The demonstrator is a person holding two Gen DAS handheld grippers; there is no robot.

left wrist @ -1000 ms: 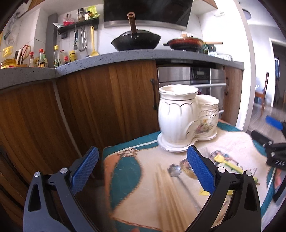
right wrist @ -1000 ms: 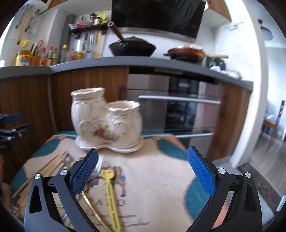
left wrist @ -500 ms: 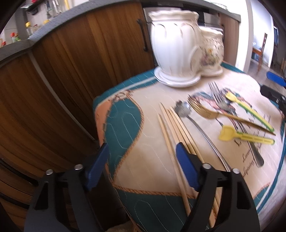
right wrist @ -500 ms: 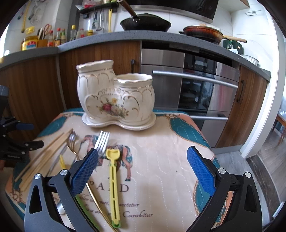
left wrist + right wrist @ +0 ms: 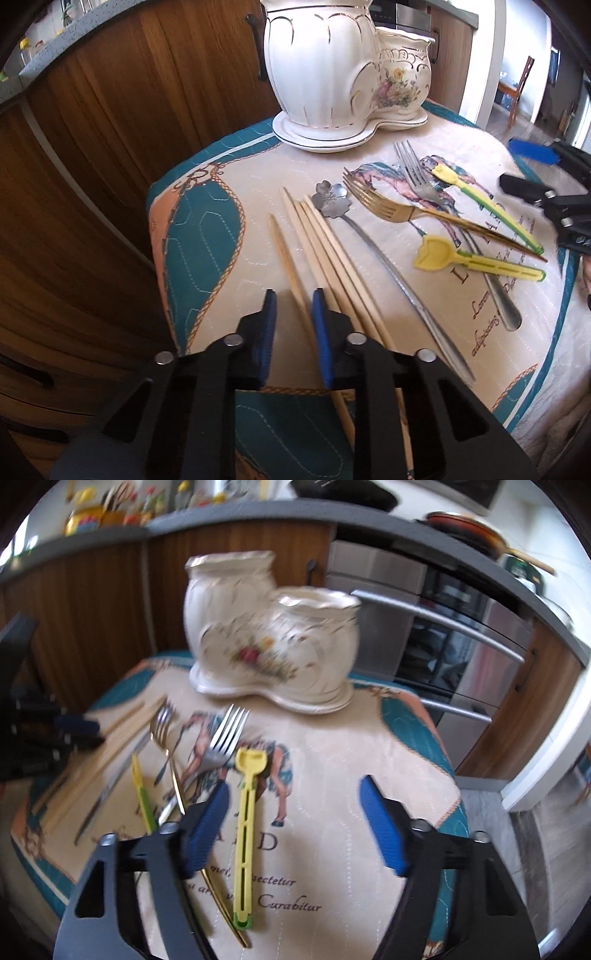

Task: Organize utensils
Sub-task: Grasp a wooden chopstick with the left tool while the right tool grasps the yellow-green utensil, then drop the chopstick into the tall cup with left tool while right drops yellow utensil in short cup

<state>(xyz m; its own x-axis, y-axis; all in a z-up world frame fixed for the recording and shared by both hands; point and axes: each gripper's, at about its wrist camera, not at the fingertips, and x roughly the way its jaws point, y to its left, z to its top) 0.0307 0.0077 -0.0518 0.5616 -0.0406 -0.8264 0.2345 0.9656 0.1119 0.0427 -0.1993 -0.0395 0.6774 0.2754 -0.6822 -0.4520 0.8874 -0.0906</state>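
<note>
The left gripper pointed steeply down over the near-left part of the quilted tablecloth. Its jaws had just been closing and stood narrow, with one stray chopstick running between the blue pads. Whether the pads pressed on it could not be told. The remaining chopsticks lay bundled just right of that jaw gap, beside a flower-ended spoon.

The right gripper was angled down over the cloth's near-right area. Its jaws had also just been closing and stood at a medium width. A yellow utensil lay on the cloth just inside the left pad, apart from both pads. This view was motion-blurred.

A gold fork, a silver fork and two yellow utensils, the second nearer, lay fanned across the cloth's centre. The white two-compartment ceramic holder stood upright at the far edge. In the left view the right gripper showed at the right edge.
</note>
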